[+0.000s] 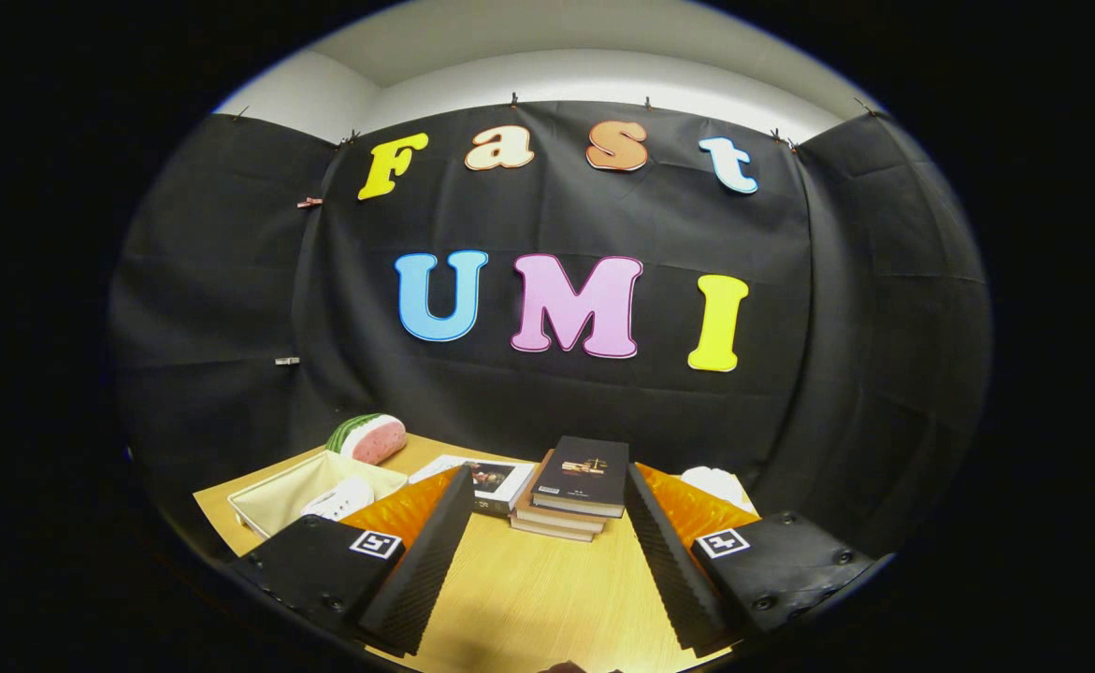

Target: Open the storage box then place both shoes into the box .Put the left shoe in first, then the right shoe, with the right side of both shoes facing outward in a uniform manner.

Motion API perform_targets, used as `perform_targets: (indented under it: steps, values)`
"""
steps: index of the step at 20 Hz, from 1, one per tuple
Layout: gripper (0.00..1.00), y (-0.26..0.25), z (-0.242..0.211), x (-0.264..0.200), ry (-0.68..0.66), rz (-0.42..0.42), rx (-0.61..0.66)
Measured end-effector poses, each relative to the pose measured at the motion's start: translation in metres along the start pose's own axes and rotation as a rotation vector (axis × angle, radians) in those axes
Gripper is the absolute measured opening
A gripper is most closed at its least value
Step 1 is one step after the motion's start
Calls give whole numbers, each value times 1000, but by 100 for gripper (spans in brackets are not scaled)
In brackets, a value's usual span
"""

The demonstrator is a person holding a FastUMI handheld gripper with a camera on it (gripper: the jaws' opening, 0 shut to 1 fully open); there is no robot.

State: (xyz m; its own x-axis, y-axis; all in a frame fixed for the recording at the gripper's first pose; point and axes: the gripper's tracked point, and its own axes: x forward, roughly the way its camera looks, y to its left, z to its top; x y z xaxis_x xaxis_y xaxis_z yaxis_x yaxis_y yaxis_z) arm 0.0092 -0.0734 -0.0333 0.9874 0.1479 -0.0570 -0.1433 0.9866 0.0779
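The hand-held gripper [547, 491] sits low in the lower centre of the frame, its two fingers spread wide apart with nothing between them but bare wood. One ribbed finger [421, 570] angles up from the lower left, the other from the lower right, and both hang above the light wooden tabletop [547, 598].

Just ahead of the fingers, right in the gap between their tips, stands a small stack of books with a dark-covered volume on top [577, 486]. Beside that stack, towards the left, lies a flat white-bordered book or booklet with a dark picture on its cover [496, 479].

Further left, at lower left of the frame, there is the cream-coloured open storage box [271, 495], a shallow rectangular tray shape, and inside it rests a white shoe [339, 498], partly hidden by the left finger. Beyond the box, near the cloth wall, sits a toy watermelon slice with green striped rind and pink flesh [367, 437].

Over on the right, just past the right finger, a white object [713, 484] peeks out; too hidden to say what it is.
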Motion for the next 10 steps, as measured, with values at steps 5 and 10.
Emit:
perform_targets:
  steps: [5,10]
  values:
    - [98,4,-5,0,8,11,7]
    - [98,6,-14,1,32,24,5]
